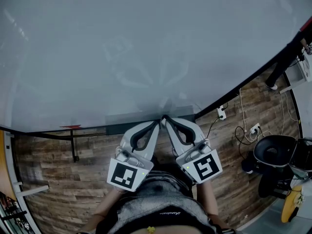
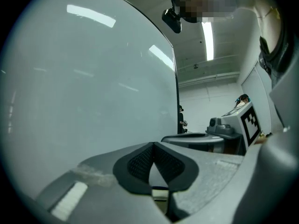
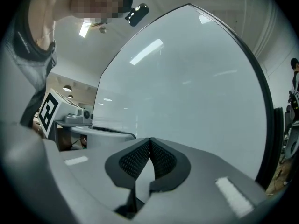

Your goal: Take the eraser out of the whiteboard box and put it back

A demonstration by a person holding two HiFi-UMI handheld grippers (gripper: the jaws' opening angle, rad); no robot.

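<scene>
Both grippers are up at the whiteboard (image 1: 146, 48), side by side, pointing level at its lower edge. Left gripper (image 1: 158, 123): its own view shows the ribbed pads pressed tip to tip, nothing between them. Right gripper (image 1: 165, 118): same story, jaws fully together and empty. The two noses almost touch each other, right at the whiteboard box (image 1: 122, 128), the dark tray running along the board's bottom edge. The eraser can't be made out in any view, and the tray's inside is hidden from here. A small red thing (image 1: 71, 126) lies on the ledge to the left. Wooden floor (image 1: 53, 165) below, cables (image 1: 241, 126) trailing off to the right
</scene>
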